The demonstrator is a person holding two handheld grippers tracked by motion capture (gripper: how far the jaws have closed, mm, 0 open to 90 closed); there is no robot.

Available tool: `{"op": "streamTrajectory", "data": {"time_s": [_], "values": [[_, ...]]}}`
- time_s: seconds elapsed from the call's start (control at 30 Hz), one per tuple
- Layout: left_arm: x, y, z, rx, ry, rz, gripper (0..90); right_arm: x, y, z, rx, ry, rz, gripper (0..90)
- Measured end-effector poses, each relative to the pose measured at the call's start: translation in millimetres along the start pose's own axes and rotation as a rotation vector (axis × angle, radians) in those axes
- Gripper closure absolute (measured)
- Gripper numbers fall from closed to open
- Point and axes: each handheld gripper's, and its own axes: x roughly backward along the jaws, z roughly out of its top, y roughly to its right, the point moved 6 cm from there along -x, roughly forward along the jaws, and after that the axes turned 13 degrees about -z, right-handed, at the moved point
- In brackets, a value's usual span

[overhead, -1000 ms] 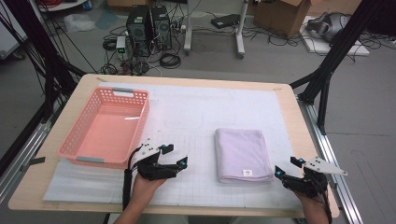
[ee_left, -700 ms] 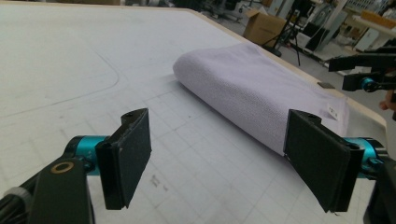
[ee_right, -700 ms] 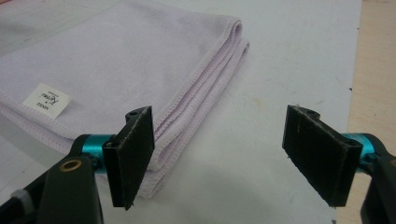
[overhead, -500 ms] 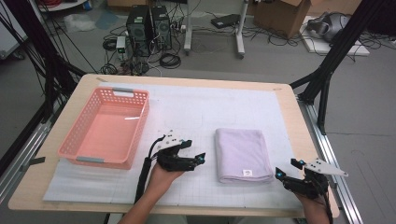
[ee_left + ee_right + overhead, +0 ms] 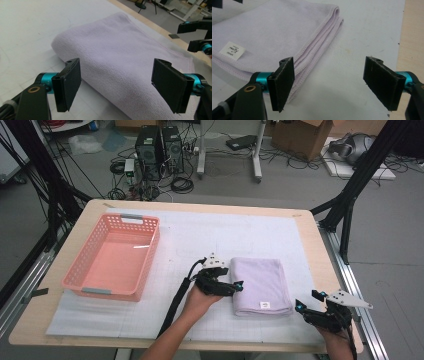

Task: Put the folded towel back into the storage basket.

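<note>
Folded lilac towel (image 5: pixel 261 285) lying flat on the white gridded mat (image 5: pixel 210 240) that covers the wooden table (image 5: pixel 305 220), right of the table's centre and toward the person's edge; a small white label (image 5: pixel 264 305) sits on its upper face near the front hem. In the right gripper view the towel (image 5: pixel 269 32) shows several stacked layers with stitched hems along its near side, the label (image 5: pixel 232 50) at far left. The left gripper (image 5: pixel 235 286), held in the person's left hand (image 5: pixel 200 301), lies at the towel's left folded edge with its tips pointing toward the cloth; in the left gripper view the left gripper (image 5: pixel 116 83) has its two black jaws spread wide, the rounded fold of the towel (image 5: pixel 125 57) lying between and beyond them, neither pad pressing the fabric. The right gripper (image 5: pixel 306 307) rests near the table's front right corner, just off the towel's front right corner and apart from it; in the right gripper view the right gripper (image 5: pixel 328 82) likewise stands wide open over bare mat, holding nothing, with the towel's corner behind its left jaw. A salmon-pink plastic basket (image 5: pixel 150 250) stands on the left part of the mat, well apart from the towel.
</note>
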Motion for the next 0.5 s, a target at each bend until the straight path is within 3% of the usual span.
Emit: {"op": "streamTrajectory", "data": {"time_s": [0.17,0.37,0.43,0.5], "values": [[-14.6,-1.3,-9.8,0.024,-0.105,0.044,24.1,1.0,0.5,0.2,0.004,0.004,-0.003,24.4],[-20.2,-5.5,-16.5,0.079,-0.153,0.07,23.5,2.0,-0.7,-0.3,0.002,-0.003,-0.001,24.4],[-22.6,-6.8,-18.7,0.109,-0.161,0.063,23.2,1.8,-0.2,-0.4,0.004,-0.001,-0.002,24.4],[-24.6,-7.1,-19.2,0.113,-0.163,0.059,23.0,1.7,-0.2,-0.4,0.003,-0.001,-0.001,24.4]]}}
